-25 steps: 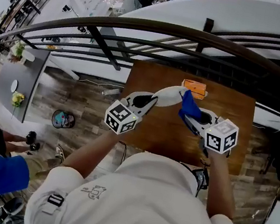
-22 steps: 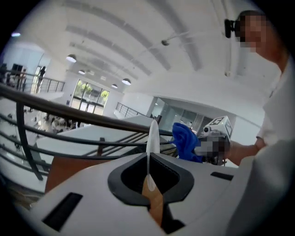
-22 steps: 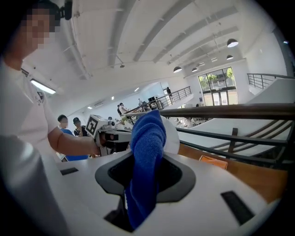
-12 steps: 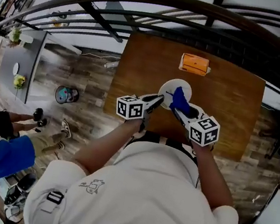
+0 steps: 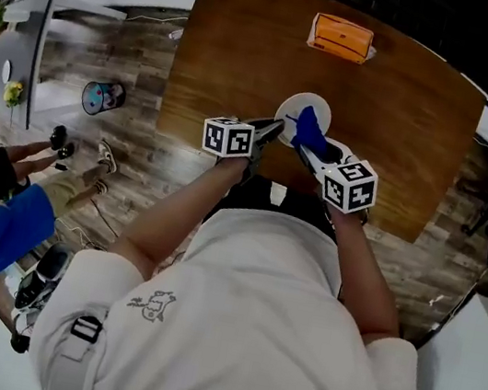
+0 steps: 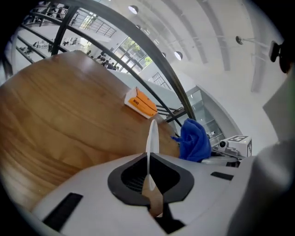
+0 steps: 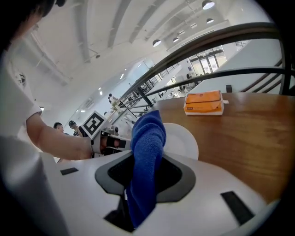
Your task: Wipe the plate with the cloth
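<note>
Plate (image 5: 292, 111), small and white, is pinched by its rim in the left gripper (image 5: 277, 130), above the table's (image 5: 406, 125) near edge; whether it touches the wood is unclear. A blue cloth (image 5: 310, 128), clamped in the right gripper (image 5: 305, 146), hides part of it. Toward the table's far edge lies an orange packet (image 5: 342, 39), its print too small to read.

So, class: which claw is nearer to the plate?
Left. The left claw is shut on the plate's rim, so it touches it. The right claw grips the cloth, with the plate just beyond its tips.
</note>
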Motion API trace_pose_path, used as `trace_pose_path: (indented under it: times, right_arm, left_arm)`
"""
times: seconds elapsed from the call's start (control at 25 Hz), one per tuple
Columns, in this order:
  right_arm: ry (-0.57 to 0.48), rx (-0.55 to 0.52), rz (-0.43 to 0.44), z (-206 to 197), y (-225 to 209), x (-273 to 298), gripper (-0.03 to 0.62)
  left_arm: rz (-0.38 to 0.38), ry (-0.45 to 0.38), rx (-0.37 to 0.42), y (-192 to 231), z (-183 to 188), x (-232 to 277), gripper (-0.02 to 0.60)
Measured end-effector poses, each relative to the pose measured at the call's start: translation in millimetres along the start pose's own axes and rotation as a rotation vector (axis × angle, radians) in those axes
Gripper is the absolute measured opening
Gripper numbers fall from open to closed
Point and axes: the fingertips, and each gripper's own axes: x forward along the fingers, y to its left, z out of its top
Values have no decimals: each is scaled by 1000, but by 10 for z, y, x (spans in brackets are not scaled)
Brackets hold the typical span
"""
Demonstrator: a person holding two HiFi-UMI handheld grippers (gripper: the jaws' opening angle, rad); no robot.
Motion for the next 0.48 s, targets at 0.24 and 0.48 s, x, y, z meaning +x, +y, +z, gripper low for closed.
trace_pose_path:
  times: [0.24, 0.48]
  right_arm:
    - [69, -41, -7, -214, -249, 76, 127]
    - [89, -35, 13, -298, -398, 110, 127]
  left_arm:
    - [43, 48, 21, 137, -223, 334, 17]
    - [73, 32, -5, 289, -232, 493, 18]
